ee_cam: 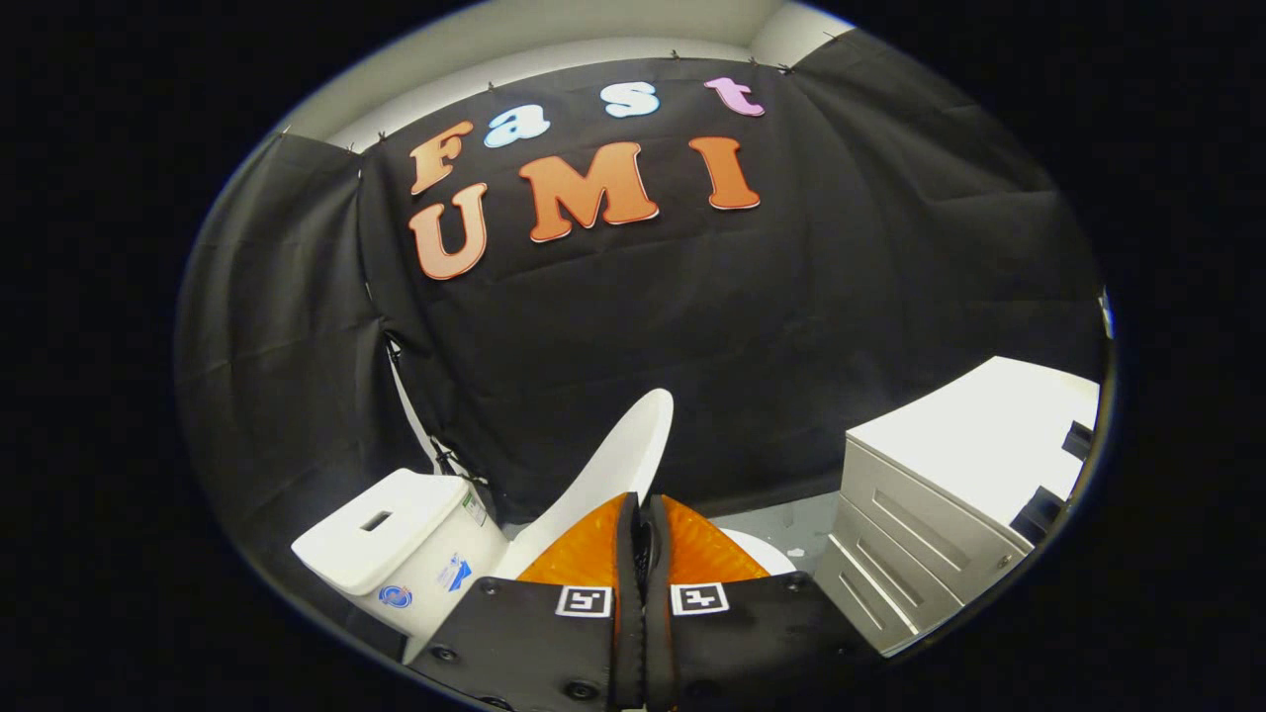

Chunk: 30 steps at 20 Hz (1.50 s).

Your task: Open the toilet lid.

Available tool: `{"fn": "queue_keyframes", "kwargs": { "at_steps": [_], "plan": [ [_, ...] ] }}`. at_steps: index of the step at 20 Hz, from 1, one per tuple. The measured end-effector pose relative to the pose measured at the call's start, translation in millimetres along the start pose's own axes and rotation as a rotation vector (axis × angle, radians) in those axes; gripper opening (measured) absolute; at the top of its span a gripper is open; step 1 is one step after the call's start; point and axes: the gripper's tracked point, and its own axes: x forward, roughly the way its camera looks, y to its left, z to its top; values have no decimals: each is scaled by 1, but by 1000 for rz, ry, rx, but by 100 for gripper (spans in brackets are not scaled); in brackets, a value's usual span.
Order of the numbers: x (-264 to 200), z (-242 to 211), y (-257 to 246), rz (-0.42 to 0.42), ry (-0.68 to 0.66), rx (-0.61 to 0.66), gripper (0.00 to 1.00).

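While the gripper [641, 514] presses its fingers together, the smooth, rounded toilet lid [618, 465] stands raised — beside the boxy tank [396, 539].

Pretty evenly lit, looks like overhead light: the cabinet top [974, 425] and toilet tank [396, 529] nearly blow out to white, while the booth wall soaks up light. Heavy fisheye bend at the edges, focus decent throughout.

gripper [641, 539]: two fingers with ribbed pads, pressed close together
finger mounts [524, 633]: black blocks with round screw heads
markers [584, 600]: one square black-and-white tag on each mount
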Motion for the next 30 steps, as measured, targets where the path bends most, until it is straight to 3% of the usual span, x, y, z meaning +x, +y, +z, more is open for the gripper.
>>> {"fn": "queue_keyframes", "kwargs": {
  "at_steps": [21,30],
  "plan": [
    [-12,46,148,167,-35,-239,8],
    [-12,54,191,207,-31,-252,8]
  ]
}}
